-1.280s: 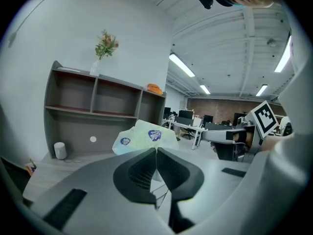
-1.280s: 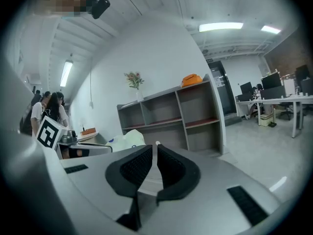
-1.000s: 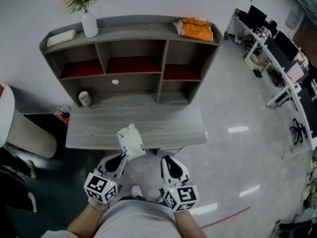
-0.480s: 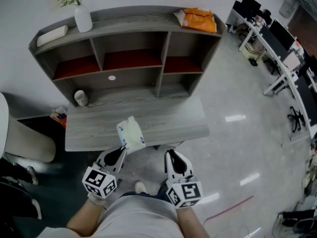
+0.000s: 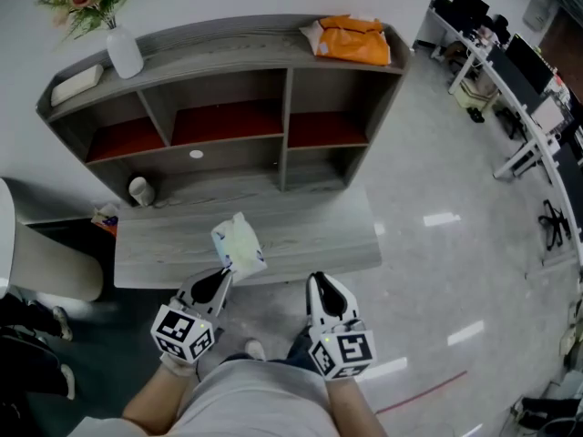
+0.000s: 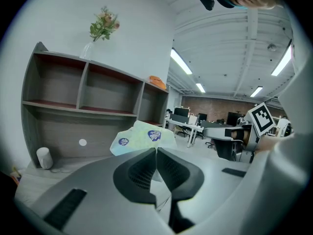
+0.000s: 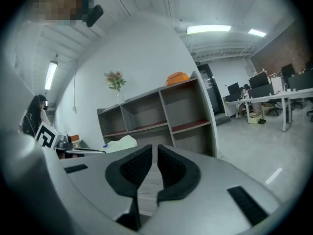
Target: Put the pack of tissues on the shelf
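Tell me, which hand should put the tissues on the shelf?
Left. The left gripper is pinching the pack of tissues, with the shelf straight ahead across the desk; the right gripper holds nothing.

The left tool (image 5: 225,278) hides an end of the tissue pack (image 5: 239,246).

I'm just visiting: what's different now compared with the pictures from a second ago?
Both grippers have moved forward toward the shelf. The left gripper has carried the pack of tissues from the front edge of the desk to further over its top. Nothing was grabbed or released. Unchanged: the left gripper stays shut on the pack, and the right gripper stays shut and empty.
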